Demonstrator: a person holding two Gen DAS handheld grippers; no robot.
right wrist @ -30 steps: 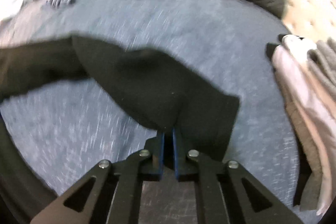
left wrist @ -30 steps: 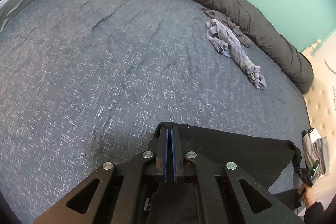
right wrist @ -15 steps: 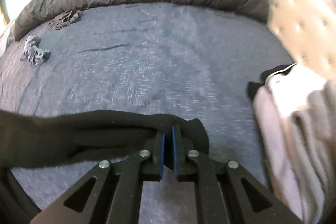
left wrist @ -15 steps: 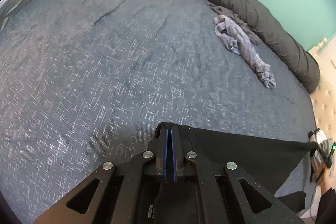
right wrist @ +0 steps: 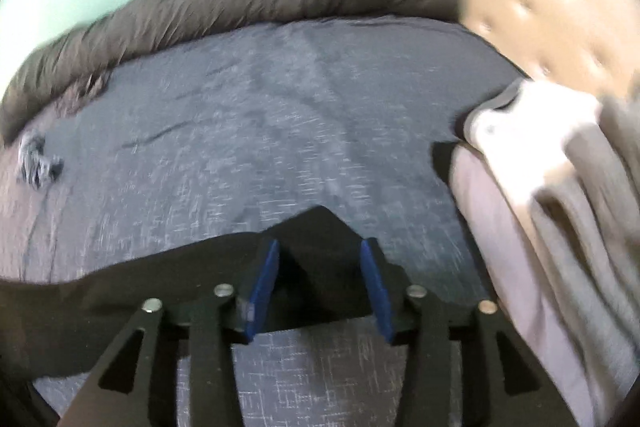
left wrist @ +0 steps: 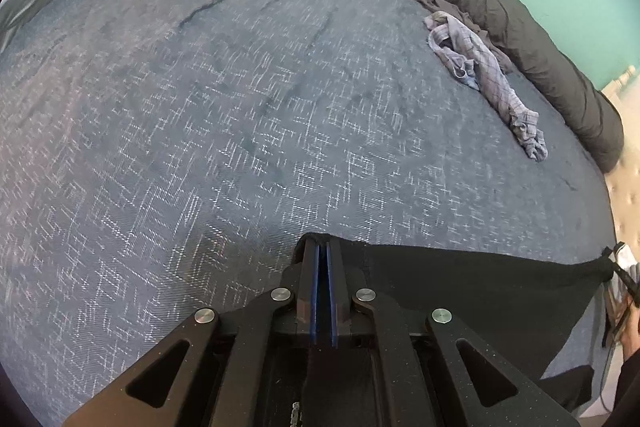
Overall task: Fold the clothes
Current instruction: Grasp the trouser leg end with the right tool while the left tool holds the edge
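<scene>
In the left wrist view, the left gripper (left wrist: 323,247) is clamped tight on one corner of a single black garment (left wrist: 472,291), which stretches rightward low over the blue bedspread (left wrist: 240,131). Two crumpled pieces lie well apart from it: one checked blue cloth (left wrist: 486,75) and one brown cloth (left wrist: 452,7) beside the rolled dark duvet (left wrist: 500,11). In the right wrist view, the right gripper (right wrist: 319,255) is opening, the black garment's corner loose between its pads, with one stack of folded clothes (right wrist: 560,187) nearby.
</scene>
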